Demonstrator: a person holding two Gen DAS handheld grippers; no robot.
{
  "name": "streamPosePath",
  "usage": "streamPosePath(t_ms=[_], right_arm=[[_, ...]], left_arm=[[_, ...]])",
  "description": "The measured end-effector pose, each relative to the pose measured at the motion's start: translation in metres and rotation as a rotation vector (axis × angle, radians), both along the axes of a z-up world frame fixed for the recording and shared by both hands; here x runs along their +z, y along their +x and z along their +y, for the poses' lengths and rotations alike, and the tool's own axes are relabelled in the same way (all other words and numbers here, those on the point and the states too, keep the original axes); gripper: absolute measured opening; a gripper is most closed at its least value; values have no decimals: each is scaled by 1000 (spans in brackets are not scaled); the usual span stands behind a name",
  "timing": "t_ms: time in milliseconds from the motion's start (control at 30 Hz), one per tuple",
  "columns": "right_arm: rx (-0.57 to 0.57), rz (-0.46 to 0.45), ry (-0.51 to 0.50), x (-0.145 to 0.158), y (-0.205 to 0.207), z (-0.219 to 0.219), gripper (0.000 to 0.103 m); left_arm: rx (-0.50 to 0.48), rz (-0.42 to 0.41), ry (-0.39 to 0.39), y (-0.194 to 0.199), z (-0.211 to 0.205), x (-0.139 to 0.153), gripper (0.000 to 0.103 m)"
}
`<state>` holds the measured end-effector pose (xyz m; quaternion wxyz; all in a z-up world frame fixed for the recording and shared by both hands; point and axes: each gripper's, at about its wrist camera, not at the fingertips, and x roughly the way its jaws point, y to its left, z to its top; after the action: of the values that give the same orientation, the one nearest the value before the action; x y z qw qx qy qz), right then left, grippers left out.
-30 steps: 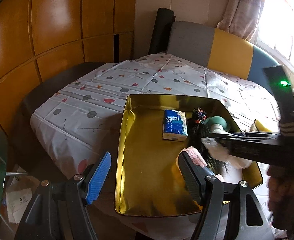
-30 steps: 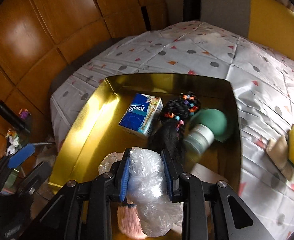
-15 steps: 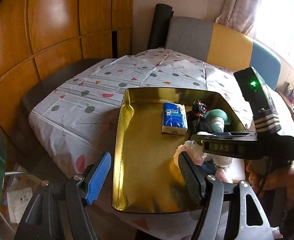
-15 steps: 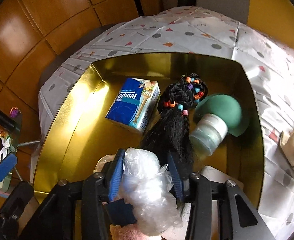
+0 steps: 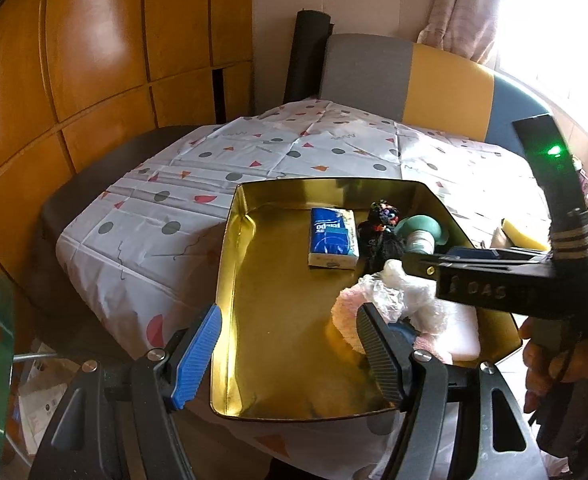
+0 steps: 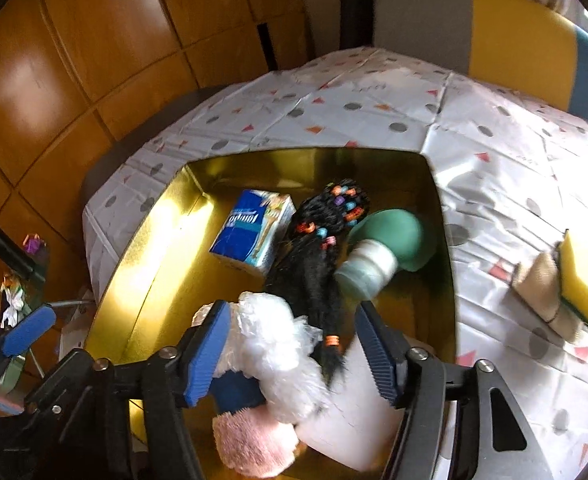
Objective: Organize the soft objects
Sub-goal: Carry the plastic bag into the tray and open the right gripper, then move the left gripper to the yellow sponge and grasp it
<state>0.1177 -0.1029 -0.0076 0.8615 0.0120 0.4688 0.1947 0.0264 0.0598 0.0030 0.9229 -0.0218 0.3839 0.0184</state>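
Note:
A gold tray (image 5: 230,264) (image 6: 142,256) sits on the spotted tablecloth. It holds a blue tissue pack (image 5: 332,236) (image 6: 252,232), a black hairpiece with coloured beads (image 6: 318,256), a green mushroom-shaped toy (image 6: 390,244), a pink fluffy item (image 6: 254,444) and a white block (image 6: 354,420). A crumpled clear plastic bag (image 6: 282,348) (image 5: 398,292) lies in the tray's near right part. My right gripper (image 6: 290,356) is open above it, fingers apart on either side. My left gripper (image 5: 290,356) is open and empty over the tray's near edge.
A yellow sponge (image 6: 586,284) and a beige cloth (image 6: 542,292) lie on the tablecloth right of the tray. A grey, yellow and blue sofa back (image 5: 414,76) stands behind the table. Wooden wall panels are on the left.
My right gripper was shut on the plastic bag; its jaws have opened wide and the bag now rests in the tray. The left gripper stayed open and barely moved.

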Motion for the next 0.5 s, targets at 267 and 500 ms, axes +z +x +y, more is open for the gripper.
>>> streamPosePath(t_ms=[267,500], right_arm=[[-59,-64,-5,19,-18,-37,70],[-138,-91,-24,25,-30,-84,71]], left_arm=[[-31,-6,16,-2,-13,5,71],[-68,-5,34,-2,-28,6,71]])
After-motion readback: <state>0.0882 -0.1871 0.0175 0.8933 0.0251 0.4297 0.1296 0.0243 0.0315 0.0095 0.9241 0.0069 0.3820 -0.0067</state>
